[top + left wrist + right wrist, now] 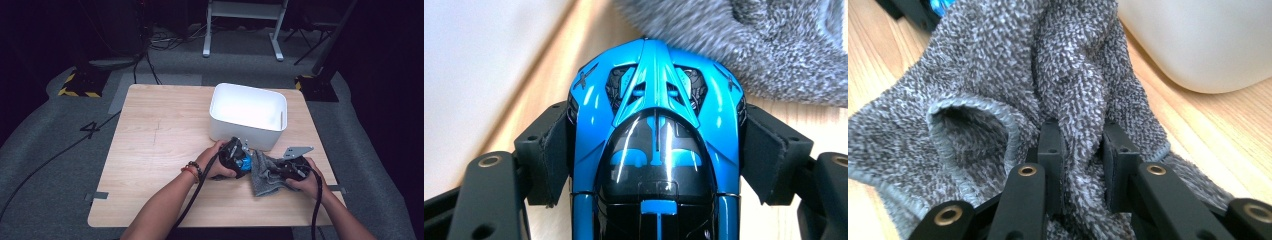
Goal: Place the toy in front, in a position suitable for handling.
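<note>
1. High view: left tongs (pixel 242 161) clamp a blue toy car (pixel 244 162) by its sides, near the counter's (pixel 150 150) front-right area, just in front of the white bin (pixel 247 116).
2. Right tongs (pixel 280 171) are closed on a fold of grey cloth (pixel 264 172), which lies bunched just right of the car, touching or nearly so.
3. Step, as I read it: wiping the car with the cloth. Next move calls for bringing the cloth over the car body while the left grip holds steady.
4. Room: bin wall close behind, right counter edge near; left half is open.
</note>
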The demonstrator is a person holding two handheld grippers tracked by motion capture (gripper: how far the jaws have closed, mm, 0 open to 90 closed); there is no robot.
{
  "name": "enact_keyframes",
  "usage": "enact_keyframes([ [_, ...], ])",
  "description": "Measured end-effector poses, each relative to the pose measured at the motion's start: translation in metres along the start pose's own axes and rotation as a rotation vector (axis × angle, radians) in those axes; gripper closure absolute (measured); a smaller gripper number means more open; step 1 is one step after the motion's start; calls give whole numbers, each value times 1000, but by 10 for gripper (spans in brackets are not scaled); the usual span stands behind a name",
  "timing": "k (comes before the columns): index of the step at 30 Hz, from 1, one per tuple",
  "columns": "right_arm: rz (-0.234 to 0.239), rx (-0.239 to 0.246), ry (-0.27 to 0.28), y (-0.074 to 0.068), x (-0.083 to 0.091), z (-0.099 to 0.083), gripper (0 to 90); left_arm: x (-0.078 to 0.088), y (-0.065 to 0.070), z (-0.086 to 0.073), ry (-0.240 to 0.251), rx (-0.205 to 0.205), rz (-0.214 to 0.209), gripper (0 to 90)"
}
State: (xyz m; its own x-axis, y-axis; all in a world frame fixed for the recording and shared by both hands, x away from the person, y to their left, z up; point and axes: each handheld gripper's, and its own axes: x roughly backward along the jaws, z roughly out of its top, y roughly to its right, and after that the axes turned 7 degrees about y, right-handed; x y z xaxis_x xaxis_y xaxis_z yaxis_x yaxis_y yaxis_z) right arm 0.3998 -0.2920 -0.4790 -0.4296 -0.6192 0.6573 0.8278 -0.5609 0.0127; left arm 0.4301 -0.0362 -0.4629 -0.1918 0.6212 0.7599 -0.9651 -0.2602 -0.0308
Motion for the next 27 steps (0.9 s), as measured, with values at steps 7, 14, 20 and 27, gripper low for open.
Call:
enact_keyframes([
  [7,6,3,-8,-4,-4,1,754,30,0,-11,128,29,10,242],
  [14,22,9,59,-12,-3,15,765,49,8,-12,229,15,22,241],
  [20,48,43,167,-28,6,40,770,60,14,-13,295,6,31,241],
  [27,61,70,261,-38,14,62,779,68,15,-29,379,48,22,241],
])
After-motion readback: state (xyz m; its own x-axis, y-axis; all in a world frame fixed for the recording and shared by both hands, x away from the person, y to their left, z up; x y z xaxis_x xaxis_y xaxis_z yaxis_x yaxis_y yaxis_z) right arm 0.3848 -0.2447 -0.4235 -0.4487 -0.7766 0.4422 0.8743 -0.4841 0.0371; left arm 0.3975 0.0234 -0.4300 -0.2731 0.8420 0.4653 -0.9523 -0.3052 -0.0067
